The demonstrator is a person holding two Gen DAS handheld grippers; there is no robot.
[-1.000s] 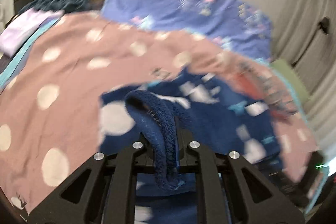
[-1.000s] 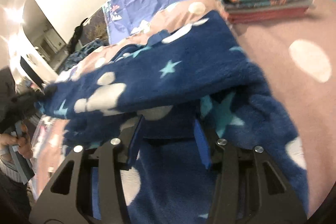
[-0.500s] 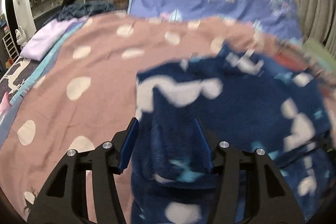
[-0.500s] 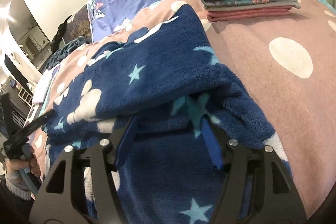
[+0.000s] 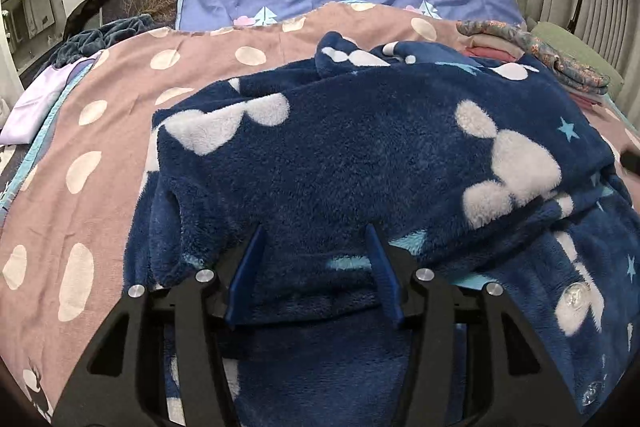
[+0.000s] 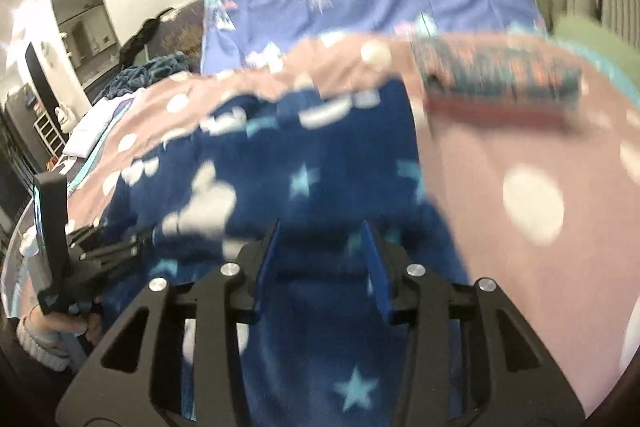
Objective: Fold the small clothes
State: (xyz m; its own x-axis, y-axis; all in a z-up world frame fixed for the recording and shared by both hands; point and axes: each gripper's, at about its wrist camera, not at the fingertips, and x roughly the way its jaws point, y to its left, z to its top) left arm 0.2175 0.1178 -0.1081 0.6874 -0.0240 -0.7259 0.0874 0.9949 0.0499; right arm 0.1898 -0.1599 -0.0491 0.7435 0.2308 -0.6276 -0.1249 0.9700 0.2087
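Jaws: both pairs spread, right's just narrowing | fleece garment between them, unpinched

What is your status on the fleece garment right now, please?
Left hand-held gripper open over the fleece garment. Right hand-held gripper just closing, pads not gripping. Garment folded over on the bedspread. Folded stack clear beyond.

One fleece garment, one folded stack, two claws.

Fluffy navy fleece garment, smooth matt cotton bedspread, matt black plastic claw
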